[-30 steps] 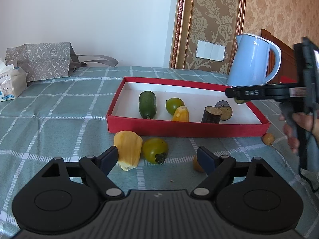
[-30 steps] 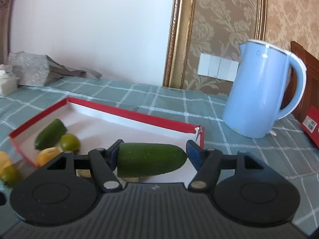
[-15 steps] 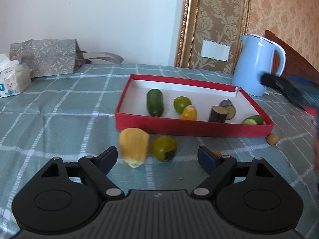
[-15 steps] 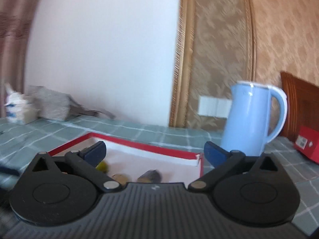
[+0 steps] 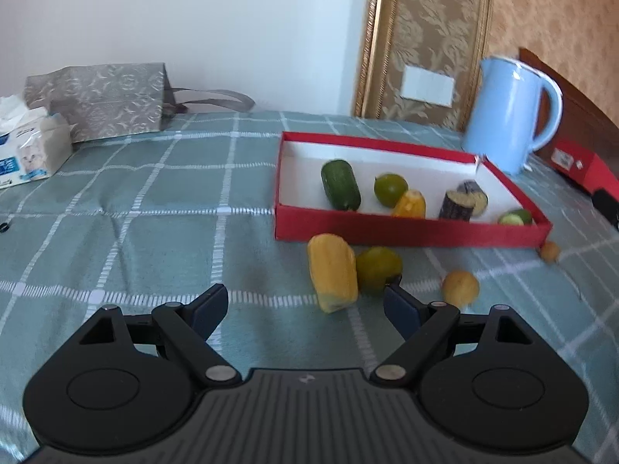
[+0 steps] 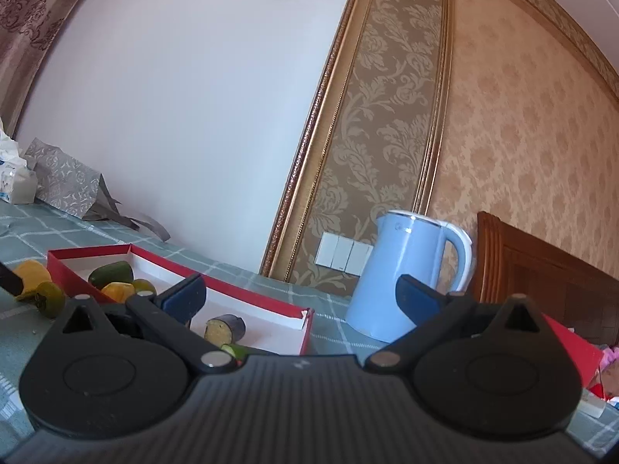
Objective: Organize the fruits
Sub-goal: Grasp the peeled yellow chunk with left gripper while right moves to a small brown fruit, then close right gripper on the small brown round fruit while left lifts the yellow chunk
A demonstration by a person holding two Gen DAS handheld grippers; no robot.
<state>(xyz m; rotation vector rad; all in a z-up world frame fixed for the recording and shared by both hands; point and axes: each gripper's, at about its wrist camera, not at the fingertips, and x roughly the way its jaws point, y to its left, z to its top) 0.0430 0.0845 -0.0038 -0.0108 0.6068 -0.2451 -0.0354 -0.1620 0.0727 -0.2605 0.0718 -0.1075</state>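
Both tools released above the checked worktop, fruit split between cloth and box.

Nearest, the left tool (image 5: 305,309) stood spread wide with nothing between its pads, just behind the long yellow fruit piece (image 5: 332,272) and the round green fruit (image 5: 377,268) touching it on the teal checked worktop (image 5: 135,232). Beyond them, the shallow red cardboard box (image 5: 406,228) held a dark green oblong fruit (image 5: 340,185) and other pieces. The right tool (image 6: 300,295) gaped empty before the pale blue kettle (image 6: 402,274).
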